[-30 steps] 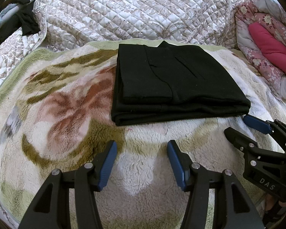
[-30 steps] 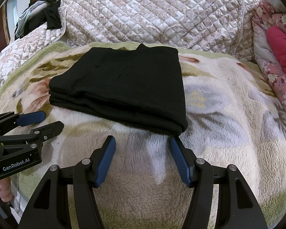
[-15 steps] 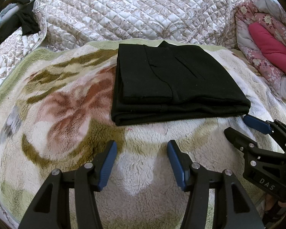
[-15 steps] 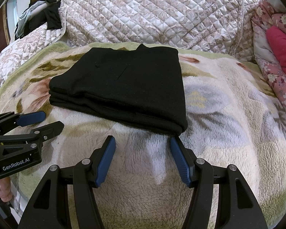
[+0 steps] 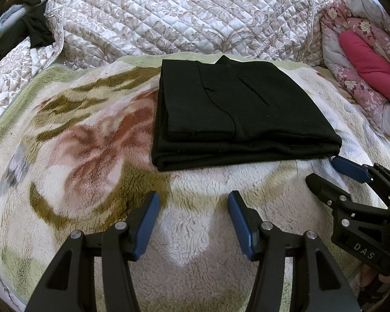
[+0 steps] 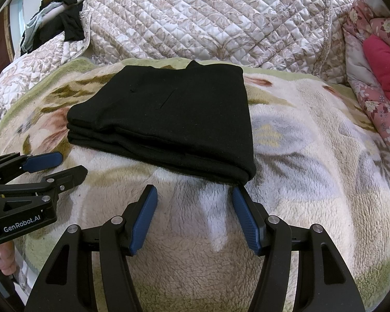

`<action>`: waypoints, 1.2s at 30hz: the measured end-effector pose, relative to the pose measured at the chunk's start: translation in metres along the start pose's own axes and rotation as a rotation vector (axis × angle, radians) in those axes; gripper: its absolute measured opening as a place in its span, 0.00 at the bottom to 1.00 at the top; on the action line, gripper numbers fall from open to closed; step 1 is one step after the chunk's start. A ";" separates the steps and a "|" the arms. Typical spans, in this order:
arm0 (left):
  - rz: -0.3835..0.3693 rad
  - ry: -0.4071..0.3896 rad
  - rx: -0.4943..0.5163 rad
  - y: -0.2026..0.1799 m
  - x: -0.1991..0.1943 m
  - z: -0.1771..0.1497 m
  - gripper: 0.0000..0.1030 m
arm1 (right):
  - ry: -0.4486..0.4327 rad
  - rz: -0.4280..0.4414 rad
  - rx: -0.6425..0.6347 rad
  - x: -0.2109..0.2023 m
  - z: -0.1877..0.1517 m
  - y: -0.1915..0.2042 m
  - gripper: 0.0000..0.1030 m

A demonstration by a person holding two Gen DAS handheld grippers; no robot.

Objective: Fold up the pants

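Pants (image 5: 241,114), black and matte, lie folded into a flat layered rectangle on a fluffy fleece blanket (image 5: 78,156) with a faded floral print. Behind it is a shiny quilted bedspread (image 5: 182,15); a pink floral quilt (image 5: 361,59) is bunched at right. Only the right wrist view shows dark clothes (image 6: 65,23) heaped far left. The left gripper (image 5: 193,205) and right gripper (image 6: 195,202) gape wide, holding nothing, just short of the pants.
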State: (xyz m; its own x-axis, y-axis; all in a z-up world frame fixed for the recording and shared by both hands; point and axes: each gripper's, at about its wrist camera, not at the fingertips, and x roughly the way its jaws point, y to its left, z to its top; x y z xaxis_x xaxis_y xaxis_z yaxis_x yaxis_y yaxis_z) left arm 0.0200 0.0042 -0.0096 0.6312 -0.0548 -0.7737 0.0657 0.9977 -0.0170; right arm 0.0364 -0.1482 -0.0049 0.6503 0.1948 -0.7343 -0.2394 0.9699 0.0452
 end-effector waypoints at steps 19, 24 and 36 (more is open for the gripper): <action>-0.001 0.001 0.001 0.000 0.001 0.000 0.56 | -0.010 0.006 0.006 0.002 0.001 -0.002 0.60; -0.002 0.002 0.002 0.001 0.001 0.000 0.56 | -0.011 0.011 0.011 0.002 -0.001 -0.002 0.60; -0.003 0.003 0.002 0.001 0.001 0.001 0.56 | -0.014 0.012 0.015 0.004 0.002 -0.002 0.61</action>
State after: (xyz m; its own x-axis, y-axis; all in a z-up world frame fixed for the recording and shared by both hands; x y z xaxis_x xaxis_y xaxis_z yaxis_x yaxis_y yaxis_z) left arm 0.0209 0.0051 -0.0096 0.6290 -0.0578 -0.7752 0.0696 0.9974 -0.0179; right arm 0.0409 -0.1494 -0.0069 0.6573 0.2081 -0.7243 -0.2367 0.9695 0.0638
